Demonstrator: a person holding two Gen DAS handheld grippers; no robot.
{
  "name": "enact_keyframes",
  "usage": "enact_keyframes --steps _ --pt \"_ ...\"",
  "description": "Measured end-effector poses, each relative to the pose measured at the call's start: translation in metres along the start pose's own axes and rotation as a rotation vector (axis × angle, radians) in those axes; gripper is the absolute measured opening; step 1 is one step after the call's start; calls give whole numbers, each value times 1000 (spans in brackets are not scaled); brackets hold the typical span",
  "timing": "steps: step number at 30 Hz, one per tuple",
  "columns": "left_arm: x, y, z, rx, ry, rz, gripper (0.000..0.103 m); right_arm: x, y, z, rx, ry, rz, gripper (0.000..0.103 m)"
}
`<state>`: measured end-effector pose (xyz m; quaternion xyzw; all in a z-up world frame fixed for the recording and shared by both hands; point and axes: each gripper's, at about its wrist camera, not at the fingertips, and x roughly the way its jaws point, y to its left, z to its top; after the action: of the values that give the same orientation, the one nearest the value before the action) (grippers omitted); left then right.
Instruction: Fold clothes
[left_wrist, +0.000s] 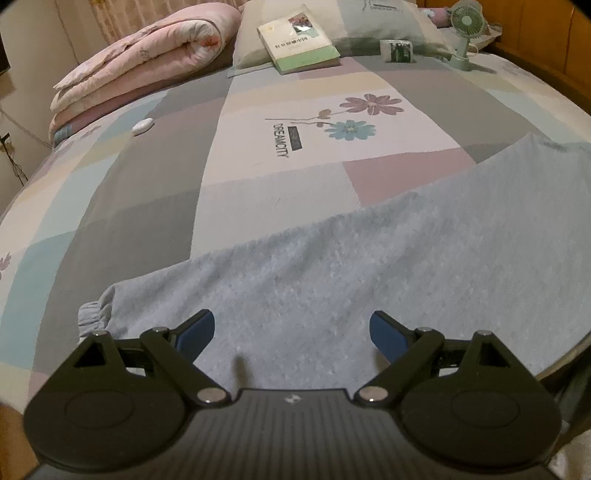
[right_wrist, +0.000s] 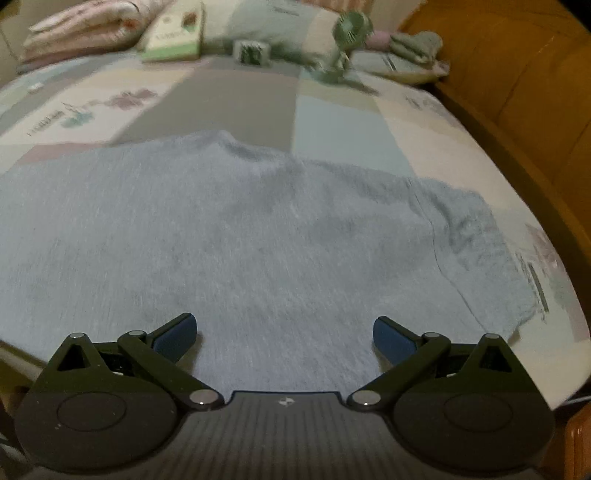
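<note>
Left gripper (left_wrist: 291, 332): black two-finger tool with ribbed body, round pivot housings either side, and dark-blue pads (left_wrist: 197, 330) on the fingertips. Jaws spread wide, nothing between the pads. Tilted downward and forward. View is sharp.

Right gripper (right_wrist: 284, 334): same black build, same dark-blue pads (right_wrist: 393, 339). Jaws spread wide too, pads clear of any contact, nothing gripped. Also angled downward. View is smeared with motion blur.

No hand, sleeve or arm shows in either wrist view.
</note>
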<state>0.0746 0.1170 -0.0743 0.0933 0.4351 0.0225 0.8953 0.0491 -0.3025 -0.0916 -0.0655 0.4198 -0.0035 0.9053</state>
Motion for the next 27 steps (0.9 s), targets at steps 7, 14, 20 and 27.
enact_keyframes --steps 7,14,20,27 --pt "8 9 -11 -15 35 9 91 9 16 -12 -9 40 22 103" --pt "10 27 -30 -58 48 -3 91 -9 38 6 -8 -14 89 103" --pt "15 50 -52 -161 86 -74 94 15 69 1 -71 62 123 103" --pt "6 58 -12 -133 -51 -169 94 16 76 -2 -61 75 94 103"
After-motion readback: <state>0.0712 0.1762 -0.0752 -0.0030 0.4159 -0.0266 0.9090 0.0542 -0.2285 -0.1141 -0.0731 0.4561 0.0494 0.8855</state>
